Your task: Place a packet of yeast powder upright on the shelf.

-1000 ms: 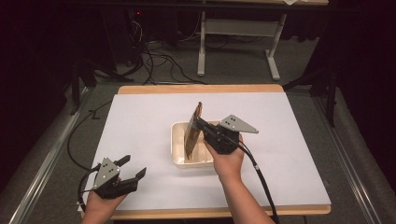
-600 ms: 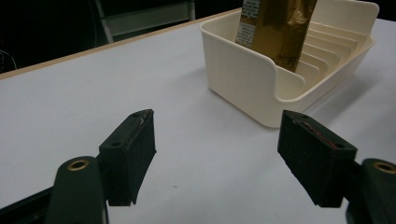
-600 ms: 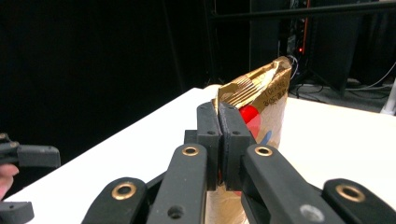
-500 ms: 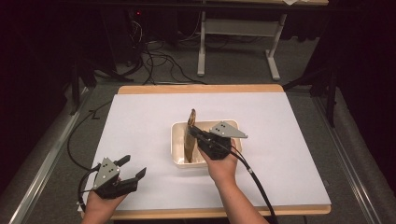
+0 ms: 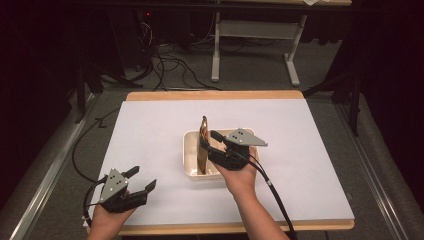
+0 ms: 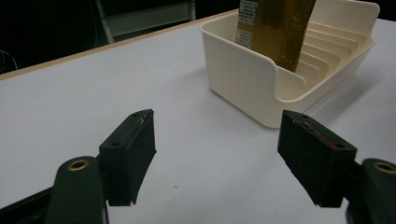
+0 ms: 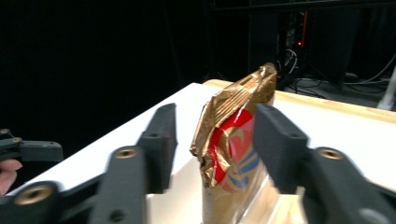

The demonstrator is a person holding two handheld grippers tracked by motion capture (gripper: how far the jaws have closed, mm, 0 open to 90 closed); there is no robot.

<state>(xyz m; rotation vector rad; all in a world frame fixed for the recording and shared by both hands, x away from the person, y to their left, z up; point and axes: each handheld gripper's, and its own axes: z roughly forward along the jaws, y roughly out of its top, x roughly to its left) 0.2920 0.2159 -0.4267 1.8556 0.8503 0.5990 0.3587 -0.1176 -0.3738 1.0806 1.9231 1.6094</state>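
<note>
A gold foil snack packet (image 5: 202,150) with a red and blue logo stands upright on its edge in the left part of a cream ribbed tray (image 5: 187,156) at the table's middle. My right gripper (image 5: 207,140) is open just right of the packet's top, one jaw on each side of it, with gaps showing. In the right gripper view the packet (image 7: 233,140) rises between my gripper's (image 7: 215,130) spread jaws. My left gripper (image 5: 144,177) rests open and empty near the front left. Ahead of my left gripper (image 6: 217,140) sit the tray (image 6: 238,70) and packet (image 6: 275,23).
A white sheet (image 5: 310,150) covers the wooden table. Cables trail from both grippers. Beyond the far edge stand a grey desk frame (image 5: 250,45) and loose floor cables (image 5: 165,65). Metal rails run along both sides of the table.
The right gripper brought the packet down from a tilted, raised pose to standing in the tray, drew back toward the person, and its jaws now stand apart. The left gripper stayed still.
</note>
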